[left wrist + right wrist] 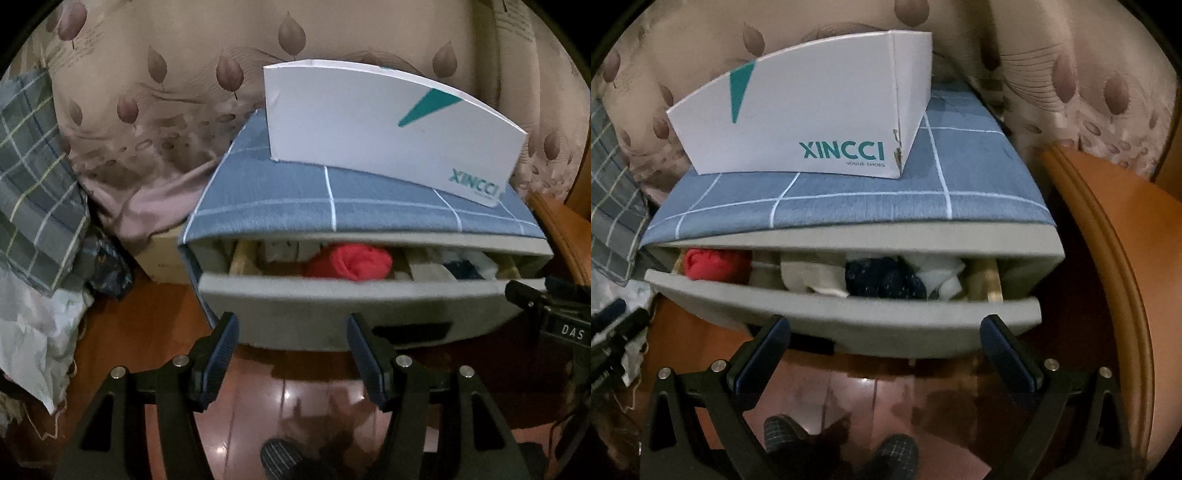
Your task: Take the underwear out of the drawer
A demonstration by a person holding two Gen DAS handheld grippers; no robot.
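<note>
Both the left hand-held gripper (291,354) and the right hand-held gripper (886,354) hang released, empty, just before the drawer (332,295) front. Inside the drawer lies the underwear: a red bundle (351,263), soft and light, best pinched at its raised fold. Only the right view shows a dark bundle (886,278); above the drawer sits a shoe box (812,122).
</note>
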